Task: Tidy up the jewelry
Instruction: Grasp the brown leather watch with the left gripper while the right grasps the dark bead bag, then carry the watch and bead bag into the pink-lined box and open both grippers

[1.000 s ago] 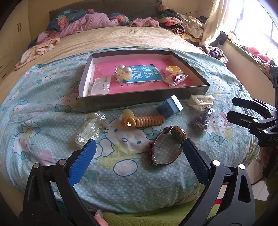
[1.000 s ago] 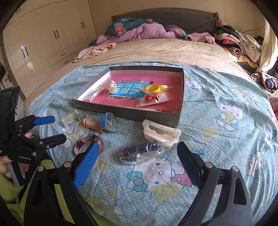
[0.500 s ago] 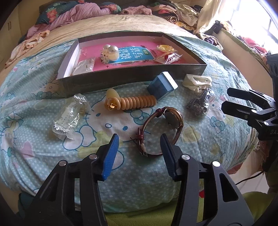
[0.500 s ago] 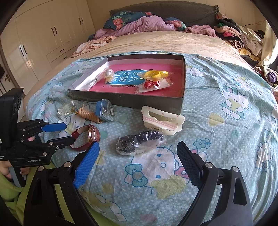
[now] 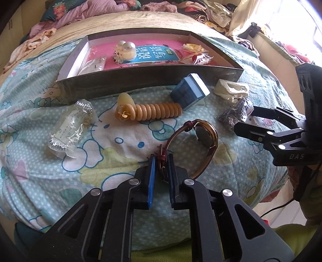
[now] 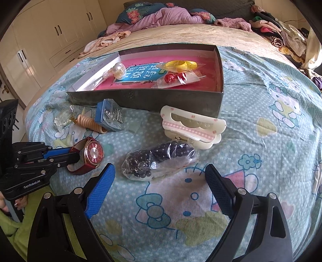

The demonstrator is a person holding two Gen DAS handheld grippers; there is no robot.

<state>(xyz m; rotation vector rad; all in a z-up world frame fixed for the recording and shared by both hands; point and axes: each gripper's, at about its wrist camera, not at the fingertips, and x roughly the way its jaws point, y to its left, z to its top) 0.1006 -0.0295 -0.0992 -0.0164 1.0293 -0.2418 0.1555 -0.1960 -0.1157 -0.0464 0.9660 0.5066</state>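
My left gripper (image 5: pixel 161 159) is shut on the strap of a red wristwatch (image 5: pixel 203 133) that rests on the bedspread; the watch's red dial also shows in the right wrist view (image 6: pixel 93 154). My right gripper (image 6: pixel 159 177) is open and empty, just in front of a clear bag of dark beads (image 6: pixel 161 160). A grey box with a pink floor (image 5: pixel 140 80) lies beyond and holds pearl pieces (image 5: pixel 126 49) and small bagged items. A wooden bead bracelet (image 5: pixel 149 109), a blue case (image 5: pixel 189 91) and a cream hair claw (image 6: pixel 191 127) lie before the box.
A clear plastic packet (image 5: pixel 70 127) lies left on the bedspread. Piled clothes and bedding (image 6: pixel 165 18) cover the far side of the bed. White wardrobes (image 6: pixel 40 44) stand to the left. The near bed edge is just below both grippers.
My left gripper moved forward to the watch and closed on its strap. My right gripper moved closer to the bead bag and stayed open.
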